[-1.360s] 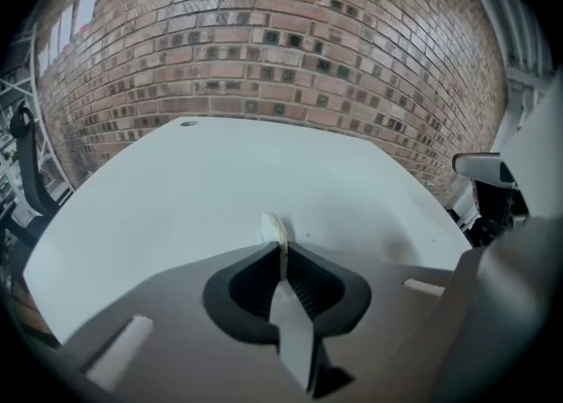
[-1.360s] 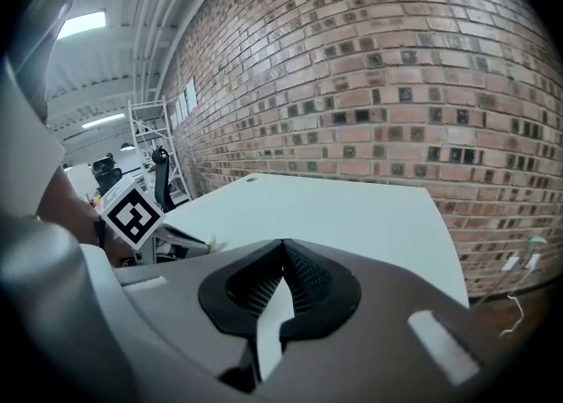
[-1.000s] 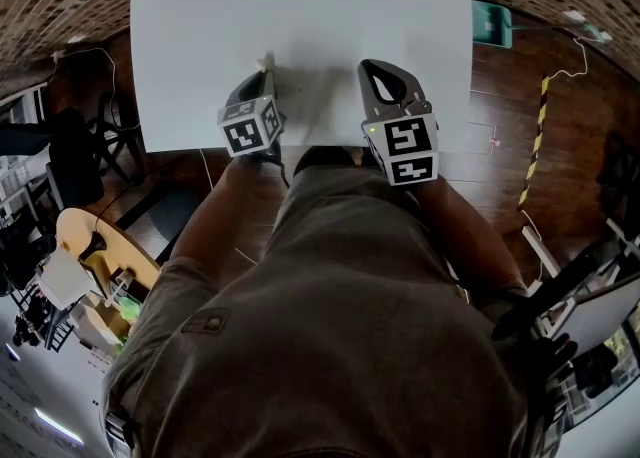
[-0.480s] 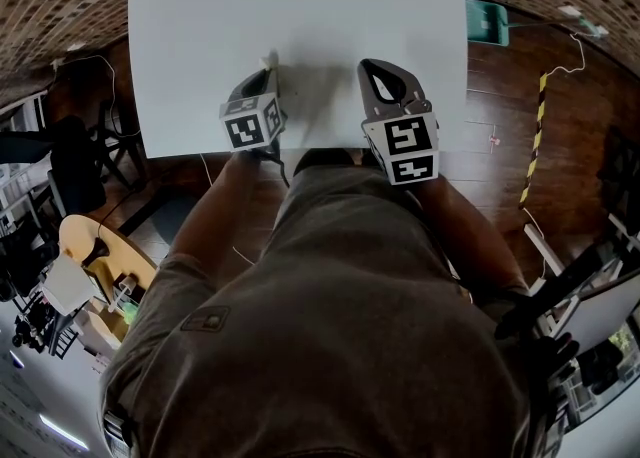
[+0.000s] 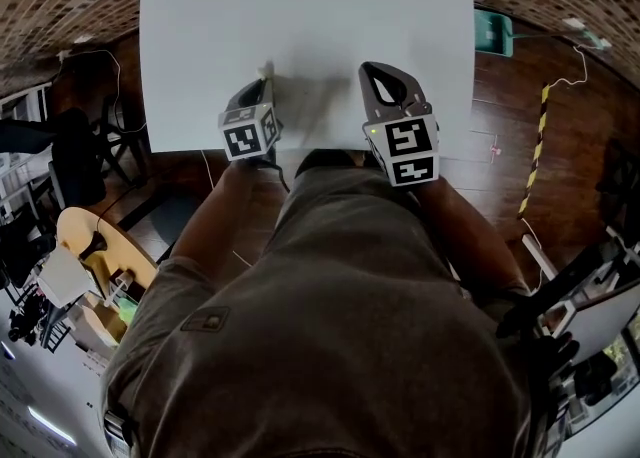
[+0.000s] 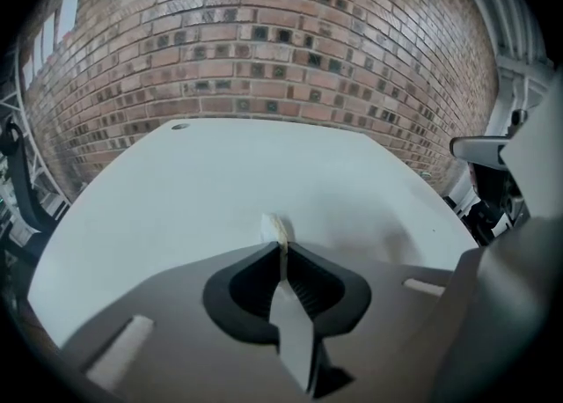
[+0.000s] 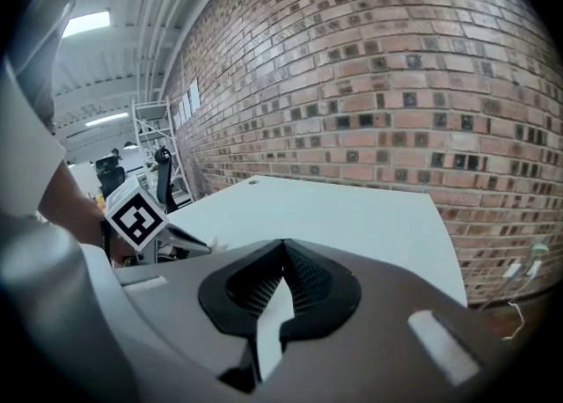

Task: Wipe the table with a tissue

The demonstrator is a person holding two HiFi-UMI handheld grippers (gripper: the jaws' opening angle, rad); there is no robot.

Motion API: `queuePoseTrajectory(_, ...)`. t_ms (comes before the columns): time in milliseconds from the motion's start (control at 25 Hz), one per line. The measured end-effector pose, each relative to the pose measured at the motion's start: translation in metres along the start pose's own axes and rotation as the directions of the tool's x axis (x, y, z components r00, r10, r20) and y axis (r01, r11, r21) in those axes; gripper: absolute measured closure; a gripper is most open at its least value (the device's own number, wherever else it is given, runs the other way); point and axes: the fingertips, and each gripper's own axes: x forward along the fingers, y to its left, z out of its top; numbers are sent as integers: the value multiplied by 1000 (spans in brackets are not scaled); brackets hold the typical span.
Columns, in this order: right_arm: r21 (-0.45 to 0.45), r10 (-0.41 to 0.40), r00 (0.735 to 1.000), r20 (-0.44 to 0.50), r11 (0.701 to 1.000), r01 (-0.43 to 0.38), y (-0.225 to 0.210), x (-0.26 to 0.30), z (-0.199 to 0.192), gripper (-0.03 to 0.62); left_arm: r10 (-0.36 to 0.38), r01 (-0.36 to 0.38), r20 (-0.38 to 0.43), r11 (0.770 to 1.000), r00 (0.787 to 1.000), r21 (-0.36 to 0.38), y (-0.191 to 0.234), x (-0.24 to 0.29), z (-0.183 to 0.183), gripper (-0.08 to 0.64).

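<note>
Here the tissue juts out, pinched by the left claw.

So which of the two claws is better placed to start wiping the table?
Left. The left gripper is shut on a bit of tissue, which pokes out just over the white table. The right gripper is shut with nothing in it, so it has nothing to wipe with.

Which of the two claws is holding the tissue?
The left claw: its shut jaws pinch a tissue. The right claw is shut and empty.
</note>
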Motion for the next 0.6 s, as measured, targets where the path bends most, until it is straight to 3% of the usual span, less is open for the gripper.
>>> queuePoseTrajectory(360,-20,34,999,6,999,-34,24,7,2,578,46,-46,0,997,999,-66,29,-19,-23,531)
queuePoseTrajectory(600,-26,11,1000,4,1000,-11,14,1,-2,578,-15,17,29,997,999,-69,2,-17,-13,532)
